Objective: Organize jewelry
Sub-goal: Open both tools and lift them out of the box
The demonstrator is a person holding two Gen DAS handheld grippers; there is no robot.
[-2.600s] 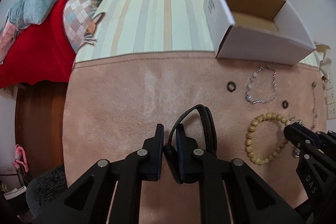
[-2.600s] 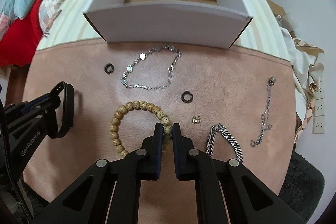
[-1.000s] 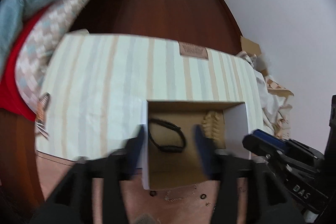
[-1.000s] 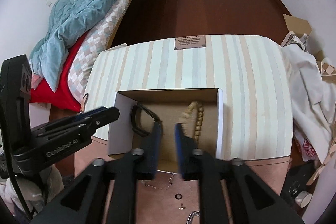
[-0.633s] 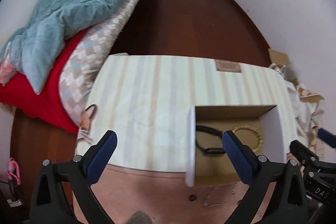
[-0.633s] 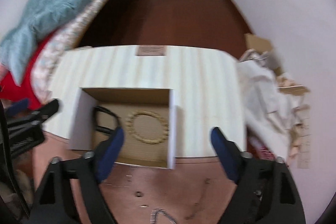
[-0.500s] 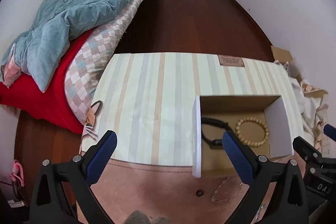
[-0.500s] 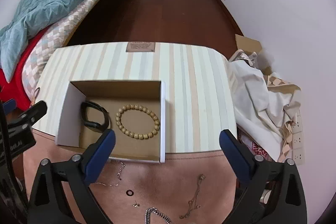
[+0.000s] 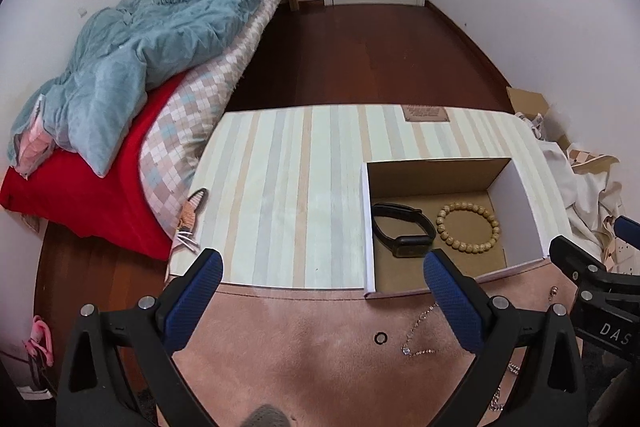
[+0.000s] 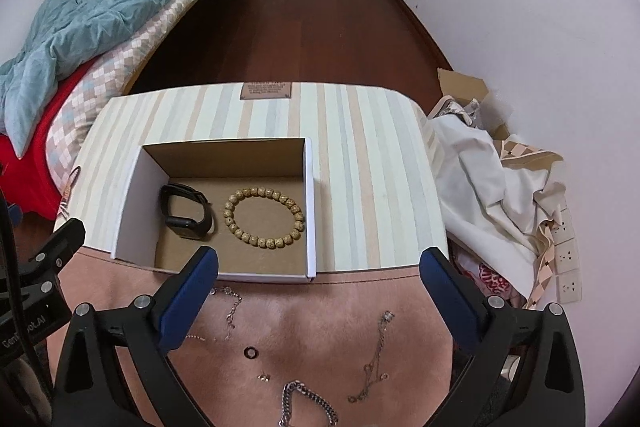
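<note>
Two pieces now down in the open white cardboard box [image 10: 310, 207]: black strap watch [image 10: 186, 213] at left, tan wooden bead bracelet [image 10: 262, 241] beside it at right, flat on the brown floor, close but seemingly apart. Gone from the pink suede mat [image 10: 320, 315], where both lay pinched moments ago. Both deliveries judged complete.

Left gripper [image 9: 322, 261]: jaws just opened, spread wide, nothing between the blue pads, hanging above the near left corner of the box. Right gripper [image 10: 319, 258]: same story, released, empty, drawn back over the box's near edge.

Waiting on the mat, just before the box: thin silver chain with discs [image 10: 230, 307], small black ring [image 10: 251, 351], tiny stud pair [image 10: 263, 377], chunky silver curb bracelet [image 10: 304, 399], fine silver chain [image 10: 376, 359]. Probably next in line, the small ring and studs likely the fiddliest to pinch.

Further out, pastel striped cloth [image 10: 360, 167] under the box.

Readable writing: "DAS" in white on the right gripper's body in the left view; "Gen…ot.AI", partly covered, on the left gripper's body in the right view. Brown sewn label patch [image 10: 266, 91] at the cloth's far edge, print too small to read.
</note>
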